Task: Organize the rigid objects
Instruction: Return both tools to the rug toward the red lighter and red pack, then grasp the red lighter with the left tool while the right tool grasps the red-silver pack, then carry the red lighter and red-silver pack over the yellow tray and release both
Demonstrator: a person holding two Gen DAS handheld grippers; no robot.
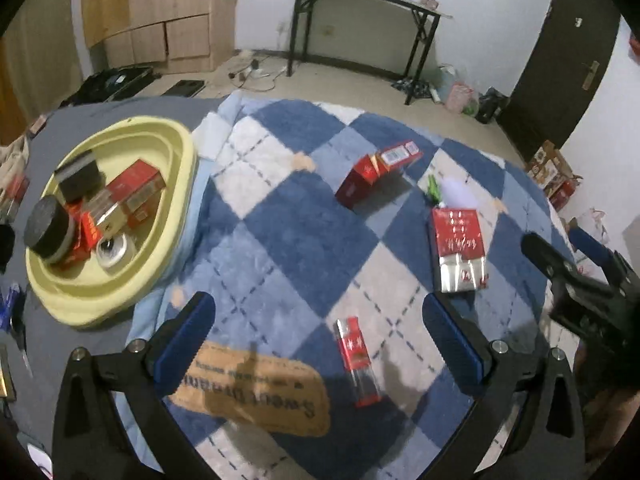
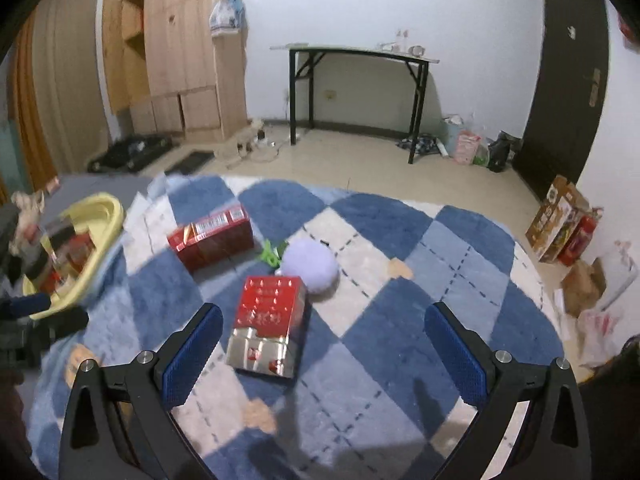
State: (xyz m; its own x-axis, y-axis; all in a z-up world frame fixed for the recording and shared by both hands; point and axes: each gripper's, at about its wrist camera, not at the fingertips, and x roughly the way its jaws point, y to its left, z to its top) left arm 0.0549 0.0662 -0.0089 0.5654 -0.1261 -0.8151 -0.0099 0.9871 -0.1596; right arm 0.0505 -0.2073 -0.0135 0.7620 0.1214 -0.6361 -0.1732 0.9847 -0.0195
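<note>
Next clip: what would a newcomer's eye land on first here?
Red boxes scattered over the blue-and-white checkered rug: a red-and-silver box just ahead of the open right tongs, a long red carton farther back. At the rug's left edge, a yellow basin already holds several items.

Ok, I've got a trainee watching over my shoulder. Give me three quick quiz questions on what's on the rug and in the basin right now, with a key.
1. True or false: the left tool is shut on the slim red pack.
2. Which lies right beside the lilac puff: A) the red and silver box, B) the yellow basin, C) the black round tin?
3. Fill in: the long red carton lies on the checked ____, not in the basin.

Key:
1. False. Both the left and right tool are open and hold nothing.
2. A.
3. Rug.
</note>
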